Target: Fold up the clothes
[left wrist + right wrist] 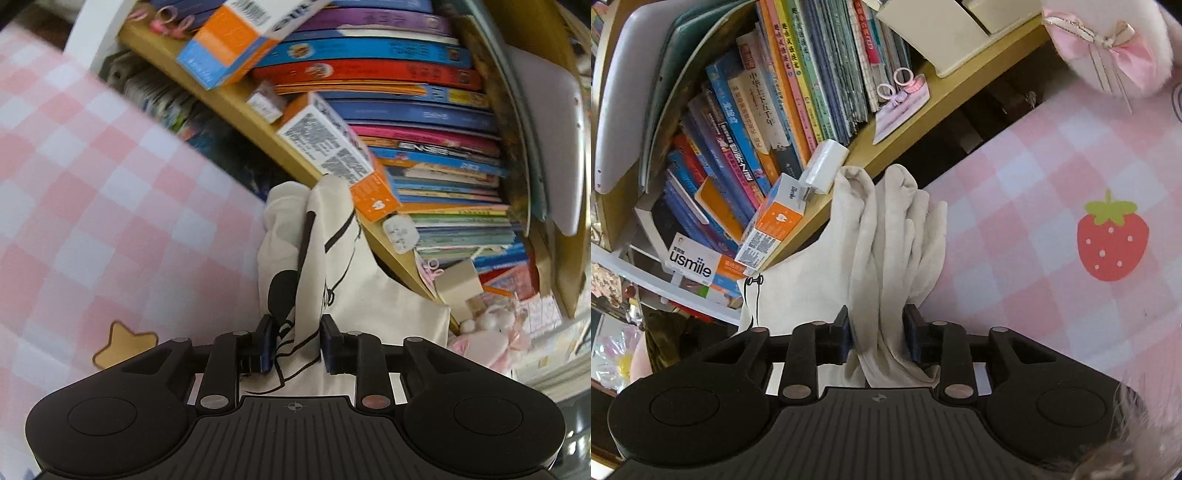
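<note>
Cream garment (325,280) hangs bunched between both grippers' jaws.

A pink checked cloth (1052,177) apparently carries the bunched cream garment (886,236) beside a plush toy (1108,44).

The garment (886,236) is bunched between the fingers of the right gripper (877,334), reaching far toward the shelf edge (886,147). Books (768,110) are stood on that shelf, left of the checked surface (1052,206).
</note>
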A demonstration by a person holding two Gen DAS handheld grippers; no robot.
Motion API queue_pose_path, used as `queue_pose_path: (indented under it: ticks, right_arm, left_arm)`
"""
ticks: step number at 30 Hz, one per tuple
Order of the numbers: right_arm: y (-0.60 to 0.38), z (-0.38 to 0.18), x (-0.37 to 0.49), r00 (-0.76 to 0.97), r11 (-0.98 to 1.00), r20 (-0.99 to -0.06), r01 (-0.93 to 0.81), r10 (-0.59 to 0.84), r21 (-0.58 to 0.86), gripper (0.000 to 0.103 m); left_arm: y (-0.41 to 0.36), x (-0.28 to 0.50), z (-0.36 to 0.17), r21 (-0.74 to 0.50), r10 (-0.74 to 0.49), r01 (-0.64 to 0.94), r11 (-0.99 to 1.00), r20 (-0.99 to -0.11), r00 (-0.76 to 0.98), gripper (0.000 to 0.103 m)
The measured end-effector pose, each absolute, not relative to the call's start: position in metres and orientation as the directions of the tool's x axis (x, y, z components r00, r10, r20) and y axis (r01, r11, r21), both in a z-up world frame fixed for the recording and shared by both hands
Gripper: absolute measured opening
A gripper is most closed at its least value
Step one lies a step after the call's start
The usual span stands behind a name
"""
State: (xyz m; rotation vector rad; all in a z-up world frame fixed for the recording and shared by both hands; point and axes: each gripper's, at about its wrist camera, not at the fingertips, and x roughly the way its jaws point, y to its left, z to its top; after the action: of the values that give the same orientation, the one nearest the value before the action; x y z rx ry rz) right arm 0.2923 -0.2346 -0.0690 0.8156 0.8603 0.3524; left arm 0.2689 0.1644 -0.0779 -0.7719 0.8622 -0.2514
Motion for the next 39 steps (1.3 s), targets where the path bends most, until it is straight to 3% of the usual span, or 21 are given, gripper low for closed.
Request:
queue_pose_path:
  ticks: [3, 7, 10, 21, 24, 27, 32, 39]
  right_arm:
    - [-0.233, -0.066, 0.291, 0.621, 0.661, -0.542, 0.050, 0.566, 0.748, 0.035]
    - [-0.232, -0.050, 0.283, 0.624, 0.725, -0.590, 0.052, 0.513, 0.686, 0.058]
    - [-0.233, -0.035, 0.268, 0.641, 0.767, -0.601, 0.031, 0.476, 0.641, 0.064]
    - [-0.194, -0.015, 0.182, 0.709, 0.969, -0.672, -0.068, 0.214, 0.237, 0.076]
    - [-0.188, -0.013, 0.162, 0.732, 0.983, -0.660, -0.070, 0.168, 0.172, 0.084]
    - [-0.183, -0.010, 0.142, 0.750, 0.988, -0.644, -0.084, 0.150, 0.132, 0.087]
    - [-0.178, -0.004, 0.116, 0.769, 0.990, -0.623, -0.111, 0.144, 0.092, 0.101]
    - [-0.185, -0.008, 0.088, 0.748, 0.988, -0.647, -0.093, 0.151, 0.124, 0.103]
  left_arm:
    - [0.155, 0.269, -0.063, -0.629, -0.435, -0.106, 0.770, -0.639, 0.634, 0.034]
    - [0.145, 0.255, -0.038, -0.527, -0.352, -0.080, 0.846, -0.664, 0.659, 0.043]
    - [0.142, 0.237, -0.028, -0.512, -0.334, -0.072, 0.856, -0.654, 0.679, 0.052]
    - [0.102, 0.155, -0.019, -0.341, -0.168, -0.126, 0.932, -0.711, 0.683, 0.068]
    - [0.087, 0.135, -0.015, -0.270, -0.111, -0.123, 0.955, -0.710, 0.695, 0.074]
    - [0.073, 0.118, -0.009, -0.191, -0.064, -0.099, 0.977, -0.697, 0.715, 0.084]
    - [0.056, 0.093, 0.000, -0.157, -0.058, -0.055, 0.986, -0.634, 0.771, 0.094]
    - [0.041, 0.068, 0.001, -0.174, -0.075, -0.046, 0.984, -0.629, 0.774, 0.097]
